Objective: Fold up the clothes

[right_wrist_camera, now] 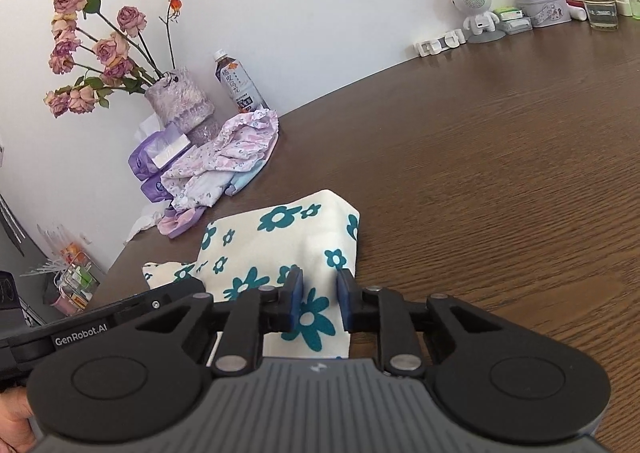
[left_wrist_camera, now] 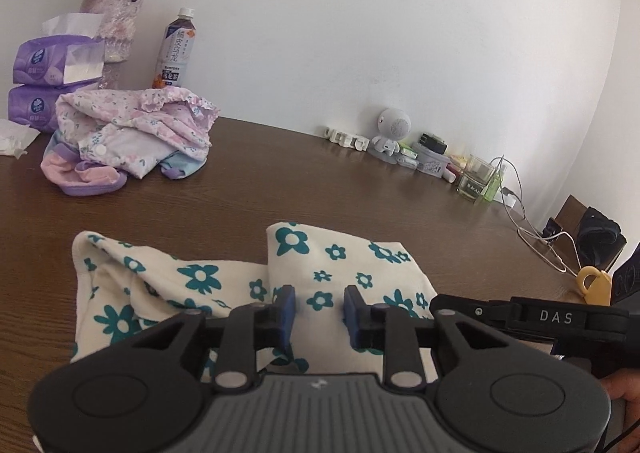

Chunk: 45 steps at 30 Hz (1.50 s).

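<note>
Brown tabletop carries floral cloth, long axis left-right. Left hand-held gripper and right hand-held gripper hover spread, directly over its near edge.

Bright, even daylight, soft shadows, strong fisheye bending and dark corners.

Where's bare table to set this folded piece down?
Bare table runs right of the flowered cloth, up to the clutter by the speaker figure. A smaller bare strip lies between the cloth and the pink clothes pile. The corner by the vase is crowded.
</note>
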Tool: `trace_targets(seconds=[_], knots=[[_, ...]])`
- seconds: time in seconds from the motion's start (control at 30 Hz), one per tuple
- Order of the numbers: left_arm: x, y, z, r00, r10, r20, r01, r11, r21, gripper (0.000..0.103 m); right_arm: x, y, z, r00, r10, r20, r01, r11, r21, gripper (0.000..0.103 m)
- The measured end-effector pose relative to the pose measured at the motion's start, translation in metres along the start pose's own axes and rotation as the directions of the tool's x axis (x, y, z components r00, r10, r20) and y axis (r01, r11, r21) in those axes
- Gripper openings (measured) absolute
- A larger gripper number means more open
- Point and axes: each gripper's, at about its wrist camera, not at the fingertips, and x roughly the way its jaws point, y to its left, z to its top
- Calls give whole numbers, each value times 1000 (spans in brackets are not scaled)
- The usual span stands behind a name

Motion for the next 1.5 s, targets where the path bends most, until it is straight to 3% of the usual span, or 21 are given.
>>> trace_targets(seconds=[0.03, 0.1, 0.43, 0.73, 0.97, 1.1, 1.27, 1.4, 1.5], knots=[[-2, -1, 1, 1000, 10, 11, -10, 1000, 5, 43, -3, -2, 0, 1000, 4, 6, -4, 1000, 14, 38], [-4, 0, 2, 1000, 21, 16, -21, 1000, 7, 48, -5, -8, 1, 1000, 12, 5, -12, 999, 39, 39], [4, 16, -6, 997, -67, -35, 65, 996, -68, 34, 7, -19, -3, 998, 57, -42, -51, 989, 137, 40], [6, 24, -12, 992, -115, -44, 110, 989, -94, 34, 13, -22, -7, 995, 96, -36, -87, 978, 189, 40], [5, 22, -13, 993, -115, -36, 111, 989, -93, 34, 10, -21, -6, 991, 131, -12, -126, 971, 203, 21], [6, 19, -13, 991, -126, -36, 122, 988, -99, 34, 8, -23, -4, 990, 138, -5, -134, 969, 205, 17], [16, 4, -13, 982, -177, -62, 169, 979, -114, 44, -2, -26, 4, 993, 121, 5, -120, 977, 176, 14], [22, -13, -12, 964, -251, -93, 240, 964, -114, 45, -24, -33, 22, 999, 48, 6, -48, 994, 101, 14], [17, -22, -11, 964, -252, -81, 246, 967, -69, 46, -44, -41, 38, 999, -37, 13, 37, 999, 26, 14]])
